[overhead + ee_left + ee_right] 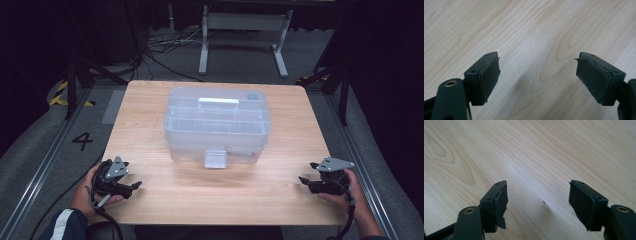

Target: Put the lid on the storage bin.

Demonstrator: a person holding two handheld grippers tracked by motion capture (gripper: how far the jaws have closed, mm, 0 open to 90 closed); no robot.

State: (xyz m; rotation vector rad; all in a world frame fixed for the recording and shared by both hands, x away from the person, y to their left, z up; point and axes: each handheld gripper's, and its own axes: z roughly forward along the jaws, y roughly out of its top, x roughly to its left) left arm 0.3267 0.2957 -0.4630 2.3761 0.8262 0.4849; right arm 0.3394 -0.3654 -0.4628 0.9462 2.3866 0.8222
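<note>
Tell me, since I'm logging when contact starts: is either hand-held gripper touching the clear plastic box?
Apart. The high view shows bare table between the clear plastic box and both the left hand-held gripper and right hand-held gripper.

High view: surface evenly lit from overhead; surroundings fall to near black at 9 and 3 o'clock. Image soft, low in detail. Clear box shows pale sheen on its lid and casts a faint shadow toward 6 o'clock. Short shadows beneath left gripper and right gripper.

Left gripper view: bright, diffuse light; broad glare band across the wood from 12 to 6 o'clock. Wood grain sharp at centre; jaws slightly soft at the bottom edge.

Right gripper view: similar brightness; washed-out patch at centre and toward 8 o'clock. Jaws near black, little surface detail.
</note>
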